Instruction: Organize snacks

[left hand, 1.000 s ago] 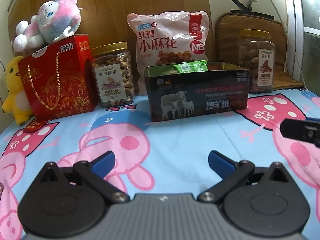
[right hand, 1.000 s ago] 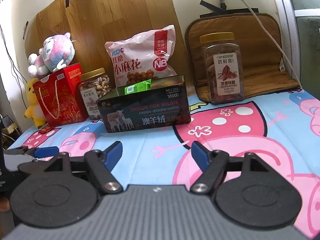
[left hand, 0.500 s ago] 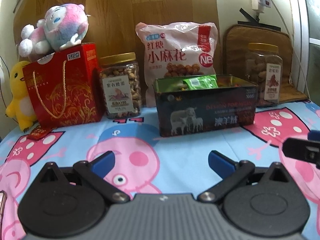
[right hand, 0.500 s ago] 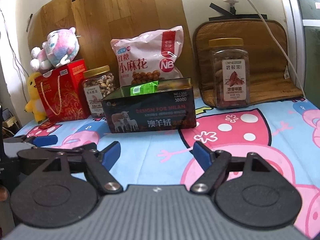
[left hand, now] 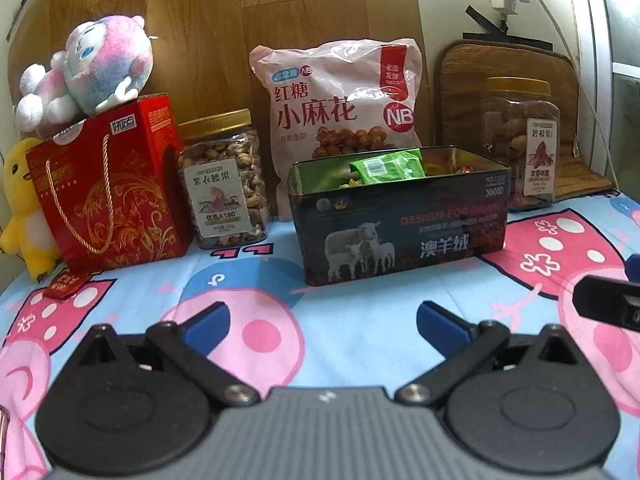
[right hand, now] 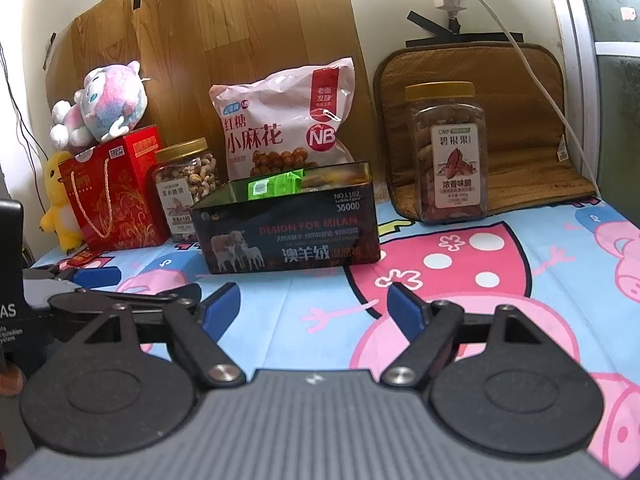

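Note:
An open dark tin box with sheep printed on it stands mid-table, a green packet lying on the snacks inside. Behind it leans a pink snack bag. A gold-lidded nut jar stands to the left and a second jar to the right. My left gripper is open and empty, short of the tin. My right gripper is also open with nothing between its blue pads, in front of the tin and the green packet.
A red gift bag with a plush toy on top stands at the left, and a yellow duck beside it. A brown cushion leans at the back right. Cartoon-print cloth covers the table.
The right gripper's jaws have spread a little wider. Both views have drifted slightly. Nothing on the table has moved.

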`<state>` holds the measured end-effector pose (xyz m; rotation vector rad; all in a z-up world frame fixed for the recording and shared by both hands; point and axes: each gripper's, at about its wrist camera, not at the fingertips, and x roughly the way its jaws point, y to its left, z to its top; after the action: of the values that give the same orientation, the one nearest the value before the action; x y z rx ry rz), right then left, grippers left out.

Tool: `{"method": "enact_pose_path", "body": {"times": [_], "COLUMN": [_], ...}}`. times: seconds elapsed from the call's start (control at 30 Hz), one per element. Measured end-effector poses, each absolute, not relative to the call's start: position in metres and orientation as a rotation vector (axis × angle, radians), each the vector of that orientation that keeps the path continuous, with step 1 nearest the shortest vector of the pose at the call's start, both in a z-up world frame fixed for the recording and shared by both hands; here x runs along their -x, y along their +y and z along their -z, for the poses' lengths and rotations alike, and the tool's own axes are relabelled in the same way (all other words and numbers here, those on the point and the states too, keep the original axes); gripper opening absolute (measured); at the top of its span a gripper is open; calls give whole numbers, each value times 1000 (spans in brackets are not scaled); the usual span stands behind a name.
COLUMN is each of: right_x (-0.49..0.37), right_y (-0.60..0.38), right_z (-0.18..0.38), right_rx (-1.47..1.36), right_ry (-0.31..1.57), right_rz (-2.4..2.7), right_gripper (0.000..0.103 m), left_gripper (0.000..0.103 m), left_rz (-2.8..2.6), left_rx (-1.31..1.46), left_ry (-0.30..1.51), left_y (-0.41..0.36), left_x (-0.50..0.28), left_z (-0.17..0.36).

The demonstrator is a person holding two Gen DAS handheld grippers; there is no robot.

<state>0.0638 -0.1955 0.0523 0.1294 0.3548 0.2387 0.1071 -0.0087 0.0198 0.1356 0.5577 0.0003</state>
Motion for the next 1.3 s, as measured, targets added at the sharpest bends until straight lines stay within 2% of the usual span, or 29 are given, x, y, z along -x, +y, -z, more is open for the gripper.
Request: {"method": "enact_pose_path", "body": {"times": [1.3], "right_x": [-68], "right_y": [-202], "right_z": [-56], "right_rx": [-132], "right_ry": [323], "right_rz": [-242], "right_gripper": [83], "left_gripper": [103], "left_rz": [29], "left_rx": [-131], "left_ry": [571], "left_y": [-25], "left_x": [-116], "left_z": [-30]}}
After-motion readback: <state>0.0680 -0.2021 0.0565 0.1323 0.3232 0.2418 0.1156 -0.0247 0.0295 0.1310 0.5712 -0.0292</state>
